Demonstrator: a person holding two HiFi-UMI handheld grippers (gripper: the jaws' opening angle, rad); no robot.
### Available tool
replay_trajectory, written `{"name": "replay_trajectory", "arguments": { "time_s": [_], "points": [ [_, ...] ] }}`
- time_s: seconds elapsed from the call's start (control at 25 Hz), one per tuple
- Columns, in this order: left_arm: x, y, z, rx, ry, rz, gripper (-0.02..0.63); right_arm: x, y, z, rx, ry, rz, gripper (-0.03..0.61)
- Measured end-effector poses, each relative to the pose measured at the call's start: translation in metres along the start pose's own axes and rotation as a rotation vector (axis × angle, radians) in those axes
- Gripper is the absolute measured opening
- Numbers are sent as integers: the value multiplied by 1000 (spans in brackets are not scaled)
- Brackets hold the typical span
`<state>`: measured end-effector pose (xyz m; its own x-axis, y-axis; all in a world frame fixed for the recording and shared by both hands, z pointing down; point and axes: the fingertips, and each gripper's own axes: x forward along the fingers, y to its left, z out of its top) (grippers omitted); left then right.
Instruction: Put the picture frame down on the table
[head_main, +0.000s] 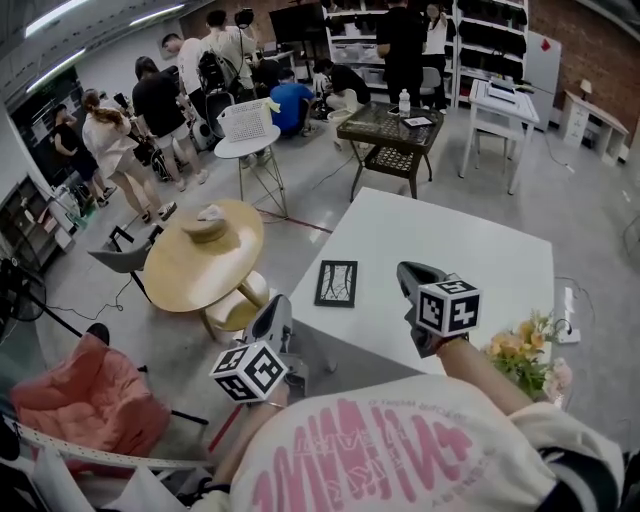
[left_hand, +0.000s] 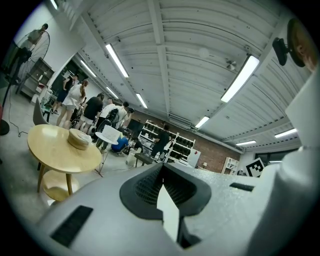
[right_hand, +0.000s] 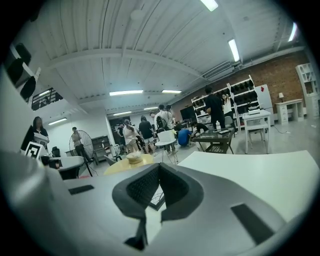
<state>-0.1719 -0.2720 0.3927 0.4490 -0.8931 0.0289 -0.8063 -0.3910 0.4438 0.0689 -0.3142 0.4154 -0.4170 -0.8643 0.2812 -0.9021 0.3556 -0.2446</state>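
Centre of the head view: picture frame (head_main: 336, 283) is lying flat on the table (head_main: 470, 250), near its left edge. I'm holding left gripper (head_main: 272, 312) and right gripper (head_main: 412, 275) jaws pressed together, empty. Swinging low risks knocking it off

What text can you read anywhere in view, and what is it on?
Nothing reads cleanly.
Shirt: large pink lettering, upside down and warped in the head view; not readable.
Marker cubes: black-and-white square patterns only, no words.
Frame on the table: a line drawing, no legible text.
Shelves in the background: anything printed there is too small to tell.
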Motion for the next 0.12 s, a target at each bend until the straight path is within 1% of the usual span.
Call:
{"name": "replay_trajectory", "arguments": {
  "time_s": [0.12],
  "points": [
    [1,6,1,0,-1,-3,3,4,1,-1,-1,-3,-7,6]
  ]
}}
